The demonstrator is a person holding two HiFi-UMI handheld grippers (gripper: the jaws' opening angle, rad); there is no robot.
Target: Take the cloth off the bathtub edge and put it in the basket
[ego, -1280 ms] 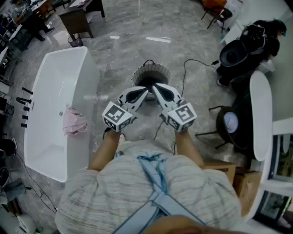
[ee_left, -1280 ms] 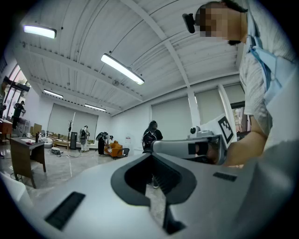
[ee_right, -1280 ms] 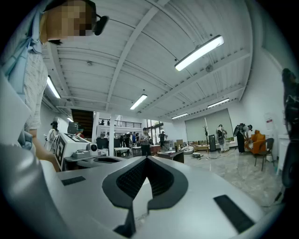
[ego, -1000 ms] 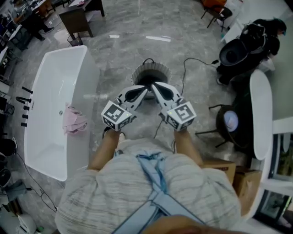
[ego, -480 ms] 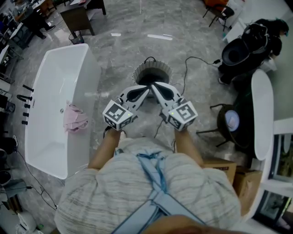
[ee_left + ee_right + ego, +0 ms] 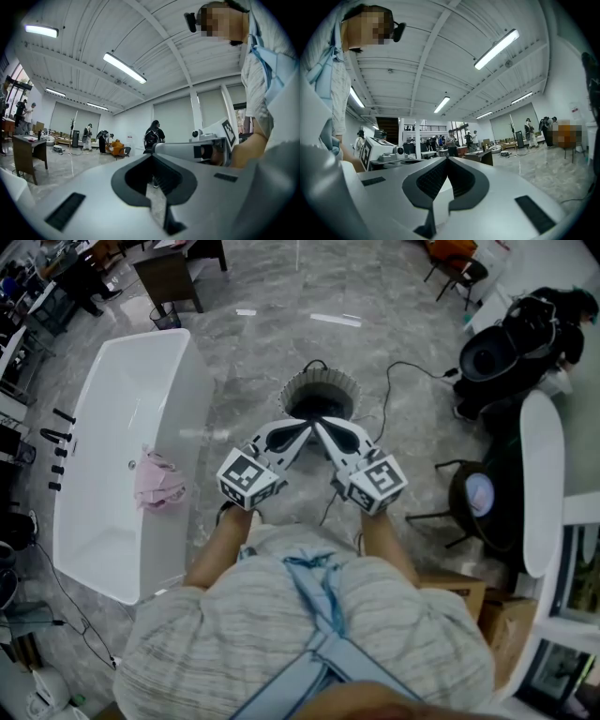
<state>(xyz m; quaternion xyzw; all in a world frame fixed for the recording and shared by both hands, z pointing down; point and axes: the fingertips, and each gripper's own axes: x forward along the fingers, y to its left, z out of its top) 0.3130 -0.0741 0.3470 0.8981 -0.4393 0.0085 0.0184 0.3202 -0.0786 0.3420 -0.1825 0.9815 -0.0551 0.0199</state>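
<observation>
**While the cloth waits on the tub, both grippers sit shut and empty**

Although the task calls for a pick and a drop, the head view shows neither done. The pink cloth (image 6: 157, 482) lies crumpled over the long edge of the white bathtub (image 6: 192, 399), at about 9 o'clock from the grippers and well apart from them. Apart from that cloth on its rim, the tub looks bare inside. The round ribbed basket (image 6: 292, 390) stands on the grey floor (image 6: 253, 343) at 12 o'clock, just beyond the gripper tips. What shows of its inside is dark, with nothing pink in it (the tips cover part of the opening). The left gripper (image 6: 298, 430) and right gripper (image 6: 324, 430) are held side by side in front of the person, noses converging. A black cable (image 6: 403, 367) trails off at 1 o'clock.

From the left gripper view, its jaws are pressed together with nothing between them. They point across the room toward distant people, not at the tub.

From the right gripper view, those jaws are likewise closed on nothing.

By my reading the whole job remains: reach to 9 o'clock, grasp the cloth, carry it to the basket.
</observation>
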